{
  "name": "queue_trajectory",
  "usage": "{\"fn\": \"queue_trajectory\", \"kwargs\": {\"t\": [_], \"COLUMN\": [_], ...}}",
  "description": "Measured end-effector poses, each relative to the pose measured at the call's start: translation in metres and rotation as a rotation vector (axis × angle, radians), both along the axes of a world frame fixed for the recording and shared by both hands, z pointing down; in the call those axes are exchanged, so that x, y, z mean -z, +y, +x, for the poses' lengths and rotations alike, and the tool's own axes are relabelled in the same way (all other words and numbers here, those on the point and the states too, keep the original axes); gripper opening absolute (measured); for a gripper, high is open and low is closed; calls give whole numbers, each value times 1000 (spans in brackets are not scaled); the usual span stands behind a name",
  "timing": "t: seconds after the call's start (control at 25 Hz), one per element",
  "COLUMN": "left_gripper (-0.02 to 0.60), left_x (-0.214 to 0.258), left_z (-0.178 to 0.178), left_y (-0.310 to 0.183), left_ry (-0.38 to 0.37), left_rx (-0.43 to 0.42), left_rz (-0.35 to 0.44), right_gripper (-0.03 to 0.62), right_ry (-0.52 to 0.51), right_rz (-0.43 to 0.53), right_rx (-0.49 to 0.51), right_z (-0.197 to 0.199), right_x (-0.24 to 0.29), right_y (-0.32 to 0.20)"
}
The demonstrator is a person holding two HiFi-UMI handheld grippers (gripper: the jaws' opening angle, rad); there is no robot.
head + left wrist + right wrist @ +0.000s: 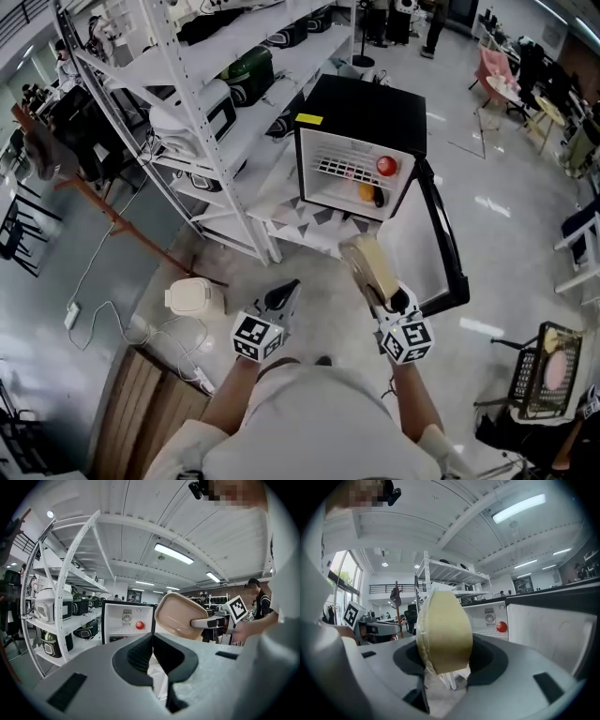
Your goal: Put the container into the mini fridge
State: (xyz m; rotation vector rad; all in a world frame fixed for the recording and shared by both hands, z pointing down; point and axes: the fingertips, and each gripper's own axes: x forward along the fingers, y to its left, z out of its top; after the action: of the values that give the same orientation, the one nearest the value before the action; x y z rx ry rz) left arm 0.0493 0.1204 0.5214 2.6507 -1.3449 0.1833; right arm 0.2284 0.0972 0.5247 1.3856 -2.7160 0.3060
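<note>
Container, just one, is pinched by right gripper; left gripper has jaws together, empty.

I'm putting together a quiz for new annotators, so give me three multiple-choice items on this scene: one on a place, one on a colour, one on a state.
1. Where is the container?
A. on a shelf inside the fridge
B. in the right tool
C. on the floor

2. What colour is the mini fridge on the outside?
A. white
B. red
C. black

3. How is the fridge door?
A. open
B. shut
C. taken off

Key:
1 B: the right tool's jaws clamp the container, which is held in front of the fridge and not yet inside it.
2 C: the fridge's top and sides are black.
3 A: the door is swung aside and the white inside shows.
</note>
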Motion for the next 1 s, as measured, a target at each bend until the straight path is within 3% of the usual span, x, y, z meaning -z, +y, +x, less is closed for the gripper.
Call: {"fn": "queue_trajectory", "kwargs": {"t": [0.52,1.0], "left_gripper": [5,5], "left_x": [-7,-10], "left_z": [-3,-26], "left_y": [-35,-127], "left_ry": [7,21], "left_rx": [-7,-134], "left_rz": [-12,3], "right_gripper": [222,222], "right_ry": [0,23], "right_rz": [-17,-31], "right_rx": [-16,-109], "right_z": [0,-30], "right_x": [-7,-12], "right_y": [-33,-106]}}
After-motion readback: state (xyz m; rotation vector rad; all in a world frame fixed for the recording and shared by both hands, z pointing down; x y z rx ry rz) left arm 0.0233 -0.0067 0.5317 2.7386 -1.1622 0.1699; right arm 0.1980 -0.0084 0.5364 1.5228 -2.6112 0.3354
